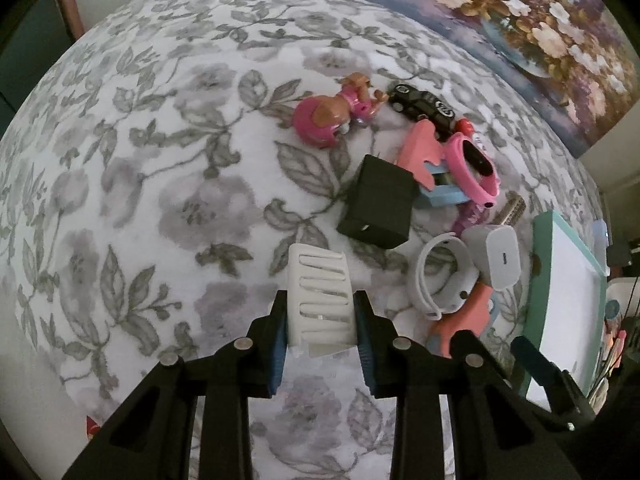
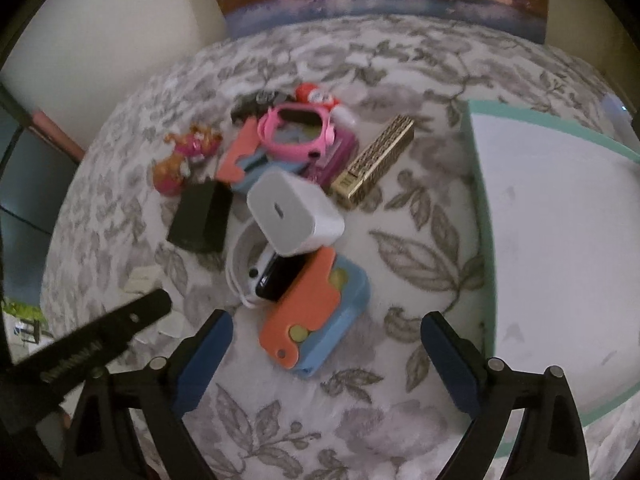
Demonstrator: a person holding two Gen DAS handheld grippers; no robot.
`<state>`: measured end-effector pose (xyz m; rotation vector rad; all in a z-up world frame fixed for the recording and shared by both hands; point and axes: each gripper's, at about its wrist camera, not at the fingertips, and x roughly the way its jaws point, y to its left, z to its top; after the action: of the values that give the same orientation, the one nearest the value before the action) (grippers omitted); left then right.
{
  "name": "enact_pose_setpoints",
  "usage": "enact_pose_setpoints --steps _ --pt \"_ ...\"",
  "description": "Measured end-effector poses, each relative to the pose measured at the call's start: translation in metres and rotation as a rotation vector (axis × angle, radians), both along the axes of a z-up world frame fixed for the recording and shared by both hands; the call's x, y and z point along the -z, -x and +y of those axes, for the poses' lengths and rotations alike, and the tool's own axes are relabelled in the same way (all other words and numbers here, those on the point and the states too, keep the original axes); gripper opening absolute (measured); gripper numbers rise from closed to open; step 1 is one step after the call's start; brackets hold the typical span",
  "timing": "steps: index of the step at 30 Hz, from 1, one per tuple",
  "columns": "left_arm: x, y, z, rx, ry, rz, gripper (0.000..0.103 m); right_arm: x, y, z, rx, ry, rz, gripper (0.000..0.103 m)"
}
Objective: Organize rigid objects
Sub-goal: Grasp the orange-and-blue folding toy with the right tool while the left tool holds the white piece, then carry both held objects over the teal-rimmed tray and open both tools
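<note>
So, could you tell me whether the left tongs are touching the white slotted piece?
Touching. The left wrist view shows the left tongs shut on the white slotted piece, both blue pads pressed against its sides.

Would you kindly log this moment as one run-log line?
left gripper: shut on white slotted piece | right gripper: open, above orange-and-blue toy | tray: beside the pile

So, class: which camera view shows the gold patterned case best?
The right wrist view: the gold patterned case lies whole and unobstructed beside the tray. The left wrist view shows only one end behind the white charger.
</note>
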<state>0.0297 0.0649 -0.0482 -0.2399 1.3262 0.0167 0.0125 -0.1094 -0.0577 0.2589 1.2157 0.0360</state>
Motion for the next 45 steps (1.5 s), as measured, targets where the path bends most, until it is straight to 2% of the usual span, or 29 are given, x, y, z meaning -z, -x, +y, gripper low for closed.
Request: enact_pose_setpoints --steps 9,12,16,21,25,29,34,39,45 --pt "0.003 -0.001 0.001 0.004 -0.026 0.006 0.032 0.023 -0.007 0.026 -0.055 0.122 0.032 0.092" --pt "0.005 -0.003 0.002 -0.001 -0.029 0.006 0.032 0.030 -0.010 0.036 -0.079 0.191 0.024 0.092" --pt "0.007 -0.004 0.002 0.000 -0.046 0.009 0.032 0.035 -0.013 0.044 -0.077 0.212 0.004 0.092" --pt "0.020 -0.007 0.001 0.003 -0.041 0.050 0.032 0.037 -0.017 0.047 -0.070 0.213 -0.006 0.085" --pt "0.023 -0.007 0.002 0.002 -0.051 0.051 0.032 0.029 -0.015 0.039 -0.081 0.215 0.004 0.081" --pt "0.025 -0.008 0.001 0.005 -0.062 0.048 0.032 0.023 -0.012 0.031 -0.071 0.208 0.003 0.070" --pt "0.028 -0.009 -0.001 0.014 -0.083 0.045 0.032 0.021 -0.011 0.024 -0.063 0.192 0.005 0.070" --pt "0.024 -0.008 0.000 0.021 -0.046 0.035 0.032 0.017 -0.007 0.018 -0.045 0.157 0.002 0.070" --pt "0.002 -0.005 -0.006 0.050 -0.030 -0.039 0.032 0.009 0.000 -0.003 0.001 0.106 -0.006 0.070"
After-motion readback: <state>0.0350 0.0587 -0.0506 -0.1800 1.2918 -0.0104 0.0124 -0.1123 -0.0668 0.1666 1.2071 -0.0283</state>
